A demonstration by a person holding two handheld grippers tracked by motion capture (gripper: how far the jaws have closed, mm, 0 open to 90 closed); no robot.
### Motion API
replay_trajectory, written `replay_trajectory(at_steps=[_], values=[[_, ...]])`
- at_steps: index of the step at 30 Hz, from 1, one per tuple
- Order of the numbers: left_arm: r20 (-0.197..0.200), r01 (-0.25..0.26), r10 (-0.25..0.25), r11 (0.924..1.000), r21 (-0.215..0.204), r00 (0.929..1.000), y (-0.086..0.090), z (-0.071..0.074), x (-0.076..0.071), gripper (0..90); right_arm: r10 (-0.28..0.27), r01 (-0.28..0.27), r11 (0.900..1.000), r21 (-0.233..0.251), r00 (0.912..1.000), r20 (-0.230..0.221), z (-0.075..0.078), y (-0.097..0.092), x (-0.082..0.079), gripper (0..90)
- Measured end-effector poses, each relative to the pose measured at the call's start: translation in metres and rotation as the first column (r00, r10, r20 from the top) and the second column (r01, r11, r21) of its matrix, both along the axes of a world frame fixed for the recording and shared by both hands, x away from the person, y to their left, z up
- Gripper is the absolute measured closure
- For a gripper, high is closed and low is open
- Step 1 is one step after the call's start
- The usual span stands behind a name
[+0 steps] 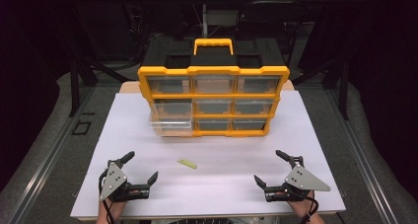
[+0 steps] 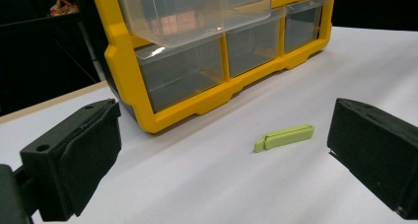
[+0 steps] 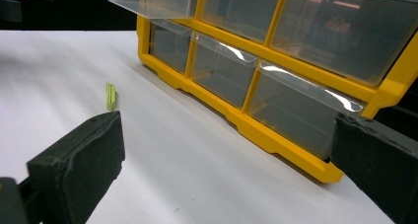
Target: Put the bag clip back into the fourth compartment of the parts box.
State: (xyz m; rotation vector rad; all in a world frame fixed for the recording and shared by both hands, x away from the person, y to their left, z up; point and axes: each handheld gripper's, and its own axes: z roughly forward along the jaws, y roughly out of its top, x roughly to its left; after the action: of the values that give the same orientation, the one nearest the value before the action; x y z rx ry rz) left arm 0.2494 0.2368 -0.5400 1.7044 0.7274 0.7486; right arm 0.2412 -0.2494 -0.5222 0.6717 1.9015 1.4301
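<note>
clip (image 1: pixel 187 163) lies btwn open left gripper (image 1: pixel 139 168) & right gripper (image 1: pixel 276 168).

— Where's the green clip (image 1: pixel 187 163)?
— Flat on the white surface (image 1: pixel 222 184), well before the yellow drawer organizer (image 1: pixel 213 99).
— And its drawers?
— Middle-left clear drawer (image 1: pixel 170 121) pulled out; others in.

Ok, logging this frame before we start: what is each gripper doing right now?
Left gripper: open, holding nothing, fingers spread above the table.
Right gripper: open, holding nothing.
</note>
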Motion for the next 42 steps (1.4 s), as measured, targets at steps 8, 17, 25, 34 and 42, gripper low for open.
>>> replay_trajectory(at_steps=[8,17,25,34,42], values=[[-0.005,0.000,0.000,1.0000,0.000,1.0000,0.001,0.000,0.001,0.4,0.033,-0.034,0.9989,-0.031,0.9985,-0.043,-0.003,0.007,0.008,0.0],[-0.008,0.010,-0.010,0.9999,0.006,0.9999,0.000,0.000,0.002,0.4,0.065,-0.070,0.9962,-0.052,0.9934,-0.094,-0.003,0.016,0.012,0.0],[-0.005,0.010,-0.010,0.9999,0.009,0.9999,0.000,0.000,0.001,0.4,0.096,-0.104,0.9926,-0.062,0.9889,-0.113,-0.002,0.029,0.019,0.0],[-0.009,0.013,-0.013,0.9999,0.010,0.9999,-0.001,0.000,0.002,0.4,0.138,-0.152,0.9855,-0.076,0.9763,-0.167,-0.002,0.049,0.027,0.0],[-0.010,0.015,-0.015,0.9998,0.013,0.9998,-0.001,0.000,0.002,0.4,0.170,-0.196,0.9755,-0.100,0.9594,-0.225,-0.004,0.067,0.033,0.0]])
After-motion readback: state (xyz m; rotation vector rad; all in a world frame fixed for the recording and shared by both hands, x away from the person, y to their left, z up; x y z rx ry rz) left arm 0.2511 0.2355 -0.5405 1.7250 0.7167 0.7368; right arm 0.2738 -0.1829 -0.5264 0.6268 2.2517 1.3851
